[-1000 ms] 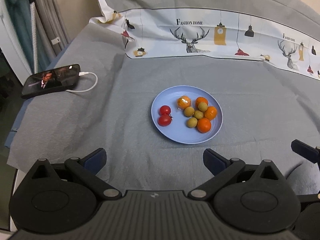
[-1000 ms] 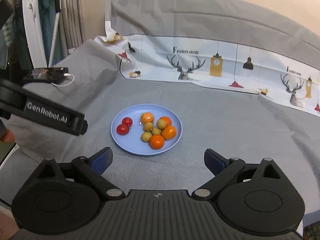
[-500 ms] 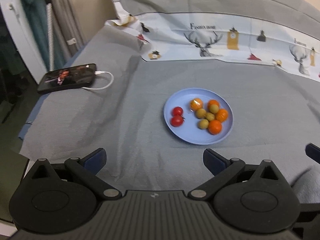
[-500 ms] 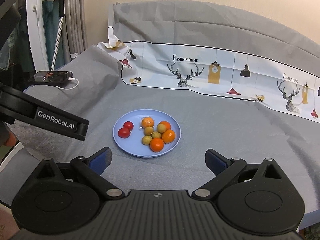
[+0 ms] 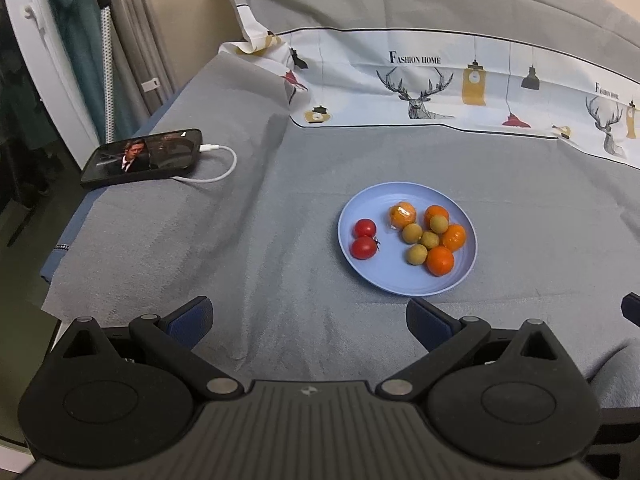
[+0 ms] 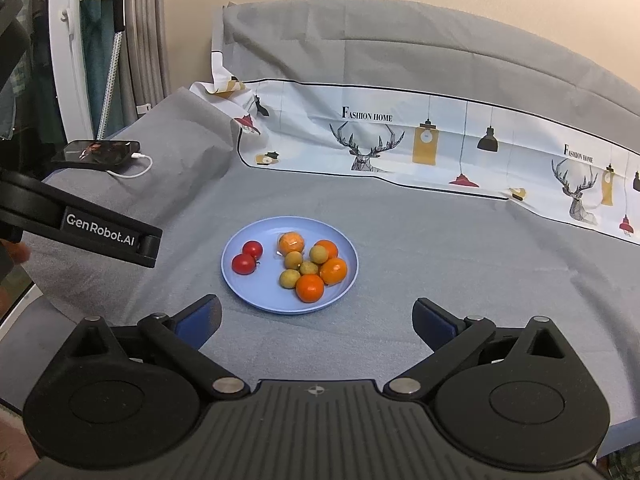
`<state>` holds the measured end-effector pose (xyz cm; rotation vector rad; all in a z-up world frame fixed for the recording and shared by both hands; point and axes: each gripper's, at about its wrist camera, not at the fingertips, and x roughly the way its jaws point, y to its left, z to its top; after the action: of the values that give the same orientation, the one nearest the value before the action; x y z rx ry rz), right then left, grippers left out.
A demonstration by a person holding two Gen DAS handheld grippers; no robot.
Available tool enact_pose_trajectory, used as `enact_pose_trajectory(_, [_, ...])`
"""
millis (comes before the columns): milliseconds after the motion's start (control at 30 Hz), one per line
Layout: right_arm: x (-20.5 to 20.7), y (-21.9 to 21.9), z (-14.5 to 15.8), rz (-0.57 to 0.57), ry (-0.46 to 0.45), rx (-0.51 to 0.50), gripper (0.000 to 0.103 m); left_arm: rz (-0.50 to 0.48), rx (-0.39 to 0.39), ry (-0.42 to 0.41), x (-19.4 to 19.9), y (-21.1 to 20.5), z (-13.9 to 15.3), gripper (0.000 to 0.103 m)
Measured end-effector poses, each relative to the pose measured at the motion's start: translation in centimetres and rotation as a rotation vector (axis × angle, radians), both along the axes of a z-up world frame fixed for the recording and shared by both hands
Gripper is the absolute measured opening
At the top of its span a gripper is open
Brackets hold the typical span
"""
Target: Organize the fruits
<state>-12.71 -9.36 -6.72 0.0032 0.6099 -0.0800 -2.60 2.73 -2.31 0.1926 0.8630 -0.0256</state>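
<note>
A light blue plate (image 5: 404, 284) sits on the grey cloth; it also shows in the right wrist view (image 6: 256, 300). On it lie two red tomatoes (image 5: 364, 240) at its left, several oranges (image 5: 440, 261) and several small yellow-green fruits (image 5: 416, 255) at its right. One orange (image 5: 402, 215) looks wrapped in clear film. My left gripper (image 5: 308, 322) is open and empty, near the front edge, short of the plate. My right gripper (image 6: 316, 322) is open and empty, just in front of the plate.
A phone (image 5: 142, 158) with a white charging cable (image 5: 216, 172) lies at the far left of the cloth. A printed deer cloth (image 5: 440, 88) runs along the back. The left gripper's body (image 6: 100, 232) crosses the left of the right wrist view.
Both cameras have pulled back and tilted up a little, so the plate sits further right in the left view. Both grippers stay open. The fruits have not moved.
</note>
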Motion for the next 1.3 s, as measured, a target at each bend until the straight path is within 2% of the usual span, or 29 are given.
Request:
enact_pose_trajectory(100, [0.08, 0.02, -0.07, -0.006, 0.003, 0.0, 0.102, 0.007, 0.02, -0.015, -0.11, -0.15, 0.01, 0.103])
enact_pose_trajectory(1300, [0.58, 0.33, -0.3, -0.026, 0.001, -0.004, 0.102, -0.017, 0.041, 0.008, -0.2, -0.73, -0.27, 0.103])
